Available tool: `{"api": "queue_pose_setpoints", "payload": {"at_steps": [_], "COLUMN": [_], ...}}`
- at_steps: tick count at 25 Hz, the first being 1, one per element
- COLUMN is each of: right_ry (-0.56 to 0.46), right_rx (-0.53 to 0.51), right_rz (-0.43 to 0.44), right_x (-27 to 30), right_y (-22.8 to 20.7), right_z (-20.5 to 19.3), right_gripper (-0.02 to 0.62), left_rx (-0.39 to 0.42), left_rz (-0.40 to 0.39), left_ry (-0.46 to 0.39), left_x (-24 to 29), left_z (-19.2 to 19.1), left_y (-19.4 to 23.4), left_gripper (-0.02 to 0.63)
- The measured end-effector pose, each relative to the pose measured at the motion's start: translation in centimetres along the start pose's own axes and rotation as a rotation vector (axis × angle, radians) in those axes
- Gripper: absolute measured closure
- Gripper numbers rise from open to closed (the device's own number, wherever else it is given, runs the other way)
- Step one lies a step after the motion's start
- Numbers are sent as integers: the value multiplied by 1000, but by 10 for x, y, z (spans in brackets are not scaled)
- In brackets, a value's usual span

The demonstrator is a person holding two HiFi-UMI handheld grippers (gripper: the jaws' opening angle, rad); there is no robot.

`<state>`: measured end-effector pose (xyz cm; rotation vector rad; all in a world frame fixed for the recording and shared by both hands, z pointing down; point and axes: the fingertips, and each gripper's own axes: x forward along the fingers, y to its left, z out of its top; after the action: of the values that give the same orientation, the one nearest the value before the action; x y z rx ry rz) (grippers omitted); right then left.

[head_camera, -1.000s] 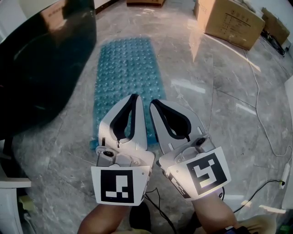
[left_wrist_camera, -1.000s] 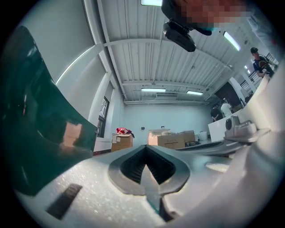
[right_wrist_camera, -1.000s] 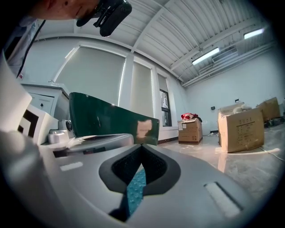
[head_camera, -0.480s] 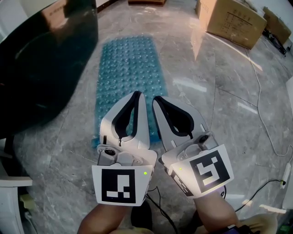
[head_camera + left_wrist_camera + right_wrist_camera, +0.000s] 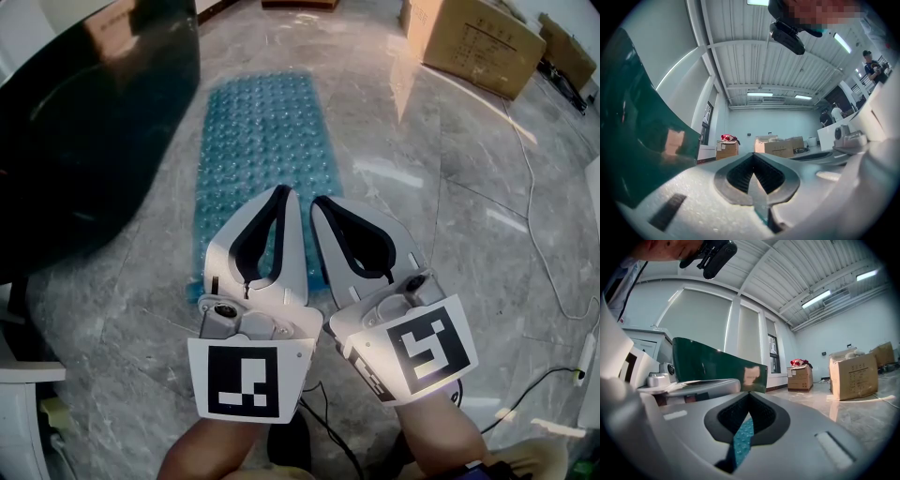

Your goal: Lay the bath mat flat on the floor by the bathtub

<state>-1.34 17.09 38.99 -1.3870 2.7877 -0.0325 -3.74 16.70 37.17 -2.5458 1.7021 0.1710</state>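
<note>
A teal bath mat [image 5: 262, 150] with rows of bumps lies flat on the grey marble floor, its long side along the dark green bathtub [image 5: 84, 131]. Both grippers hover side by side above the mat's near end. The left gripper [image 5: 285, 193] is shut with nothing in it. Right beside it, the right gripper [image 5: 317, 203] is shut and empty too. In the right gripper view a strip of the mat [image 5: 744, 439] shows below the closed jaws and the tub [image 5: 717, 364] stands at the left. The left gripper view shows the tub wall [image 5: 637, 140] at the left.
Cardboard boxes [image 5: 478, 42] stand at the far right on the floor, and a white cable [image 5: 539, 234] runs along the right side. A white cabinet edge [image 5: 23, 394] is at the lower left. People [image 5: 874, 68] stand far off in the left gripper view.
</note>
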Motion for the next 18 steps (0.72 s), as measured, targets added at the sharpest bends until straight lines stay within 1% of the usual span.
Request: {"api": "queue_pose_setpoints", "payload": {"at_steps": [3,18], "right_ry": [10,-3], "right_rx": [3,9], "right_rz": [1,-2], "right_x": [-1,-1], "right_y": [0,0], "right_z": [-2,0], "right_gripper": [586,586], "left_rx": [0,6], "left_rz": [-1,-5], "left_ry": [3,3], "left_x": [0,-1], "left_z": [0,0], "left_y": [-1,-3], "left_gripper": [615,616]}}
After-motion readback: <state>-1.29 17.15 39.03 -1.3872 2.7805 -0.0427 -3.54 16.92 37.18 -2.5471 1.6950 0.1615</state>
